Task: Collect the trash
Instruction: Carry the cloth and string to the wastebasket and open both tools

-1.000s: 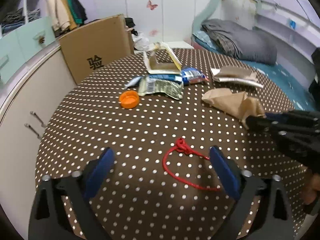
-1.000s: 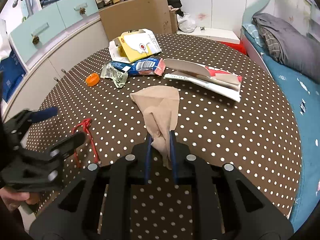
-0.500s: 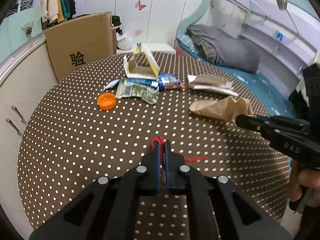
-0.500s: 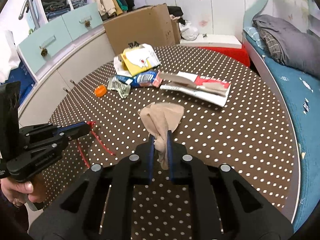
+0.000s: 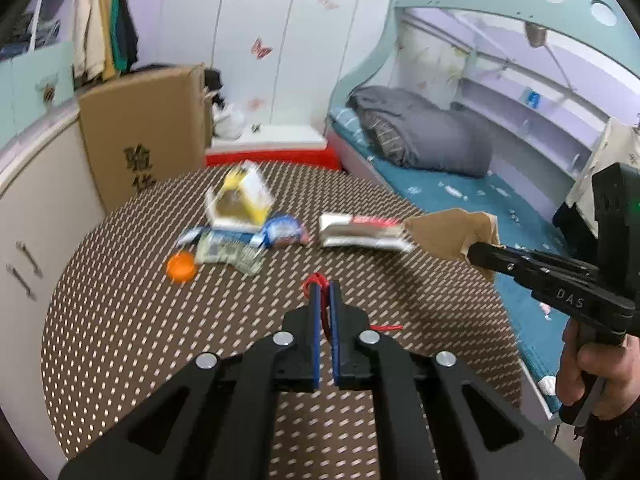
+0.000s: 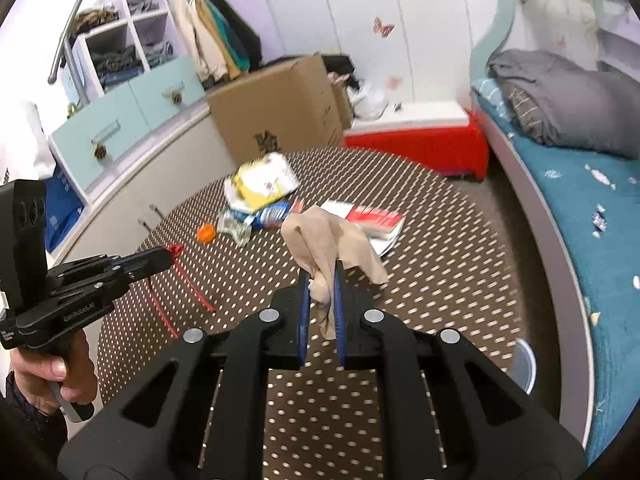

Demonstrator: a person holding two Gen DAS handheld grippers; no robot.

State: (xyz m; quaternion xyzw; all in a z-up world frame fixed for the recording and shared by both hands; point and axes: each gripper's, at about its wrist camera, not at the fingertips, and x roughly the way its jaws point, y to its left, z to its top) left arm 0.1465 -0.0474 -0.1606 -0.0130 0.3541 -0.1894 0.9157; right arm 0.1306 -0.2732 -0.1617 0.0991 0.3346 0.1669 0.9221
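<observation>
My left gripper (image 5: 325, 286) is shut on a red string (image 5: 316, 280) and holds it above the brown dotted table (image 5: 120, 320); the string hangs down in the right wrist view (image 6: 188, 280). My right gripper (image 6: 320, 276) is shut on a crumpled tan paper (image 6: 332, 240), lifted off the table; it also shows in the left wrist view (image 5: 452, 232). Left on the table are an orange cap (image 5: 181, 266), a green wrapper (image 5: 228, 254), a blue wrapper (image 5: 282, 232), a yellow-white carton (image 5: 240, 200) and a red-white packet (image 5: 360, 232).
A cardboard box (image 5: 144, 128) stands behind the table by a curved white cabinet (image 5: 32, 216). A bed with a grey blanket (image 5: 424, 132) lies to the right. A red-sided step (image 6: 416, 140) is beyond the table's far edge.
My left gripper closed on the red string and lifted it. My right gripper raised the tan paper off the table. Both views rose and pulled back.
</observation>
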